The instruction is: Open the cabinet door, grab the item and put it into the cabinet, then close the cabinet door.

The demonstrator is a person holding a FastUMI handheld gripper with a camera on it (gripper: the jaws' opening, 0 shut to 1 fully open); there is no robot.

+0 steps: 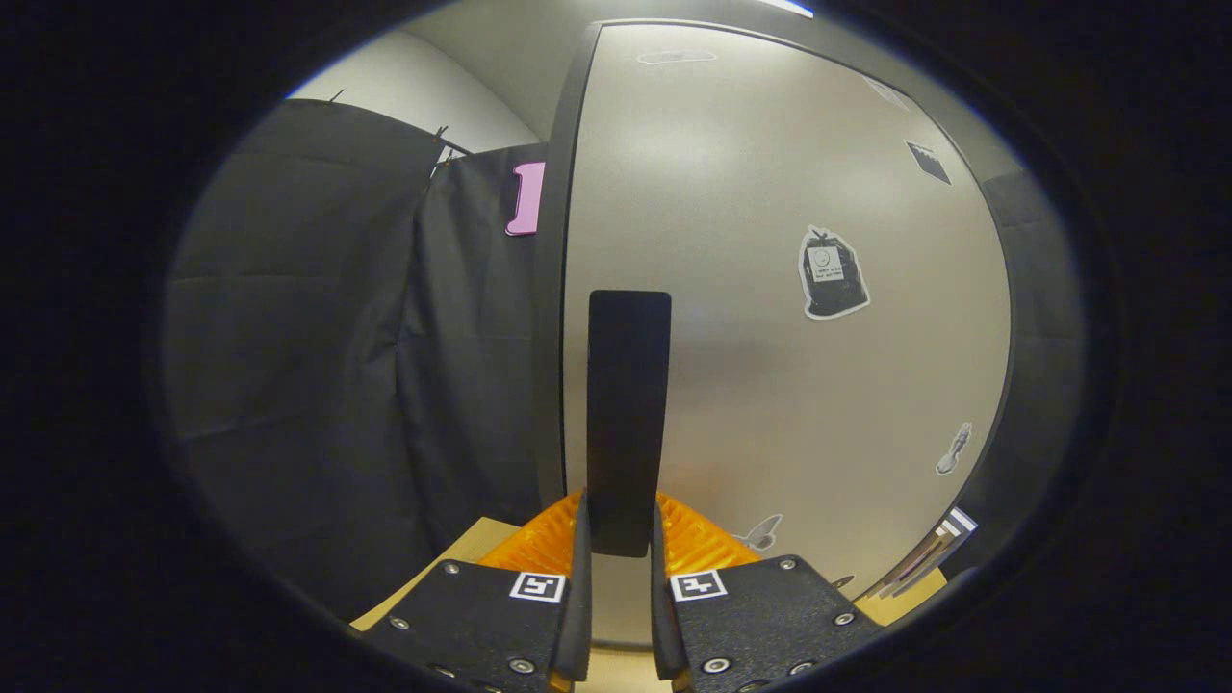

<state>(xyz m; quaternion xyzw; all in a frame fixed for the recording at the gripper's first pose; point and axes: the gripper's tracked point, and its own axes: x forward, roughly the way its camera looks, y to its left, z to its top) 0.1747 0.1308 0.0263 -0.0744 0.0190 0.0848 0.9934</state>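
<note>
bg: black cloth (337, 337) | grey wall (404, 87) above | wood surface (472, 544) below

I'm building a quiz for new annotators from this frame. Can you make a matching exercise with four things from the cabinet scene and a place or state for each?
Things:
1. gripper
2. black handle
3. bag-shaped sticker
4. black cloth

Places or states:
A. hangs beside the cabinet, on the handle's side
B. upright, low on the door panel near its edge
C. on the door panel, above and to the side of the handle
D. closed on the handle's lower end

Pairs: 1-D, 2-B, 3-C, 4-A
</note>
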